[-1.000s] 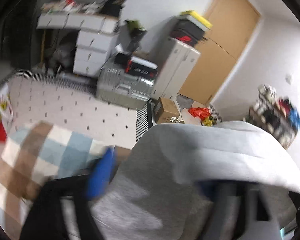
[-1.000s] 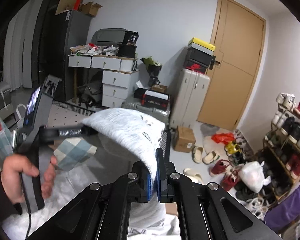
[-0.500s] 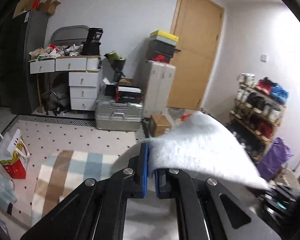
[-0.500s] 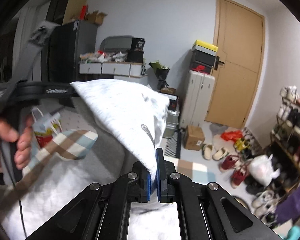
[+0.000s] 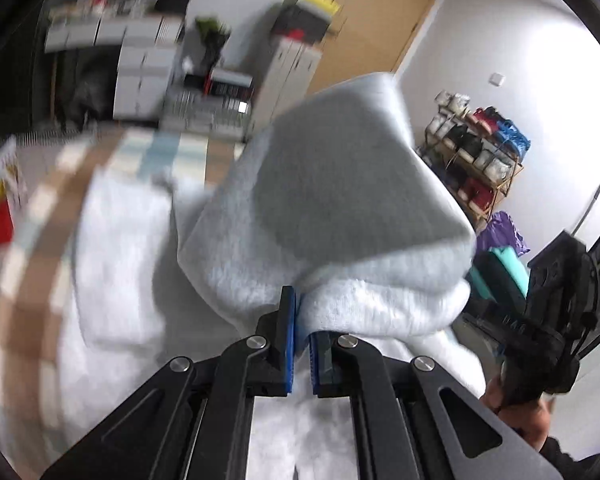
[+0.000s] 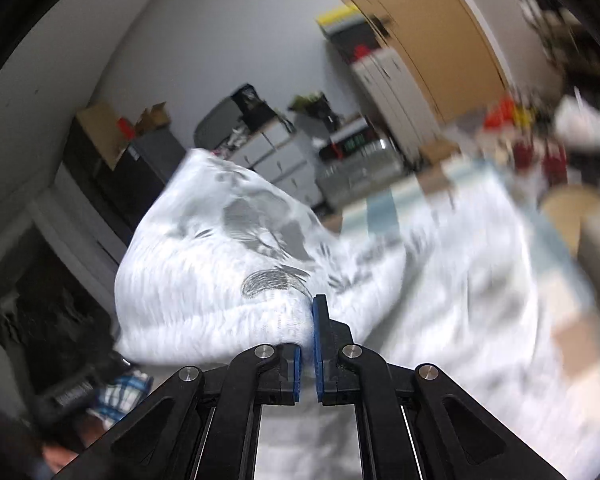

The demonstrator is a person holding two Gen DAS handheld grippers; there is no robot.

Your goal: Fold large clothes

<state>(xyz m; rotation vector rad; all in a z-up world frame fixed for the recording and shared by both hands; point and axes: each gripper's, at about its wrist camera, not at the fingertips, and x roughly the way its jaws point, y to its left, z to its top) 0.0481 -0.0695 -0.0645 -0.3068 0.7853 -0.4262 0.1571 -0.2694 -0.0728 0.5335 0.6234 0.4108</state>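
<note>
Left wrist view: my left gripper (image 5: 302, 340) is clenched on a fold of the pale grey garment (image 5: 340, 208), which billows toward twelve o'clock above the checked rug (image 5: 32, 264). My right gripper (image 6: 308, 344) likewise pinches the garment (image 6: 220, 264), cloth bunching toward ten o'clock. The other handset (image 5: 548, 320) shows at three o'clock.
</note>
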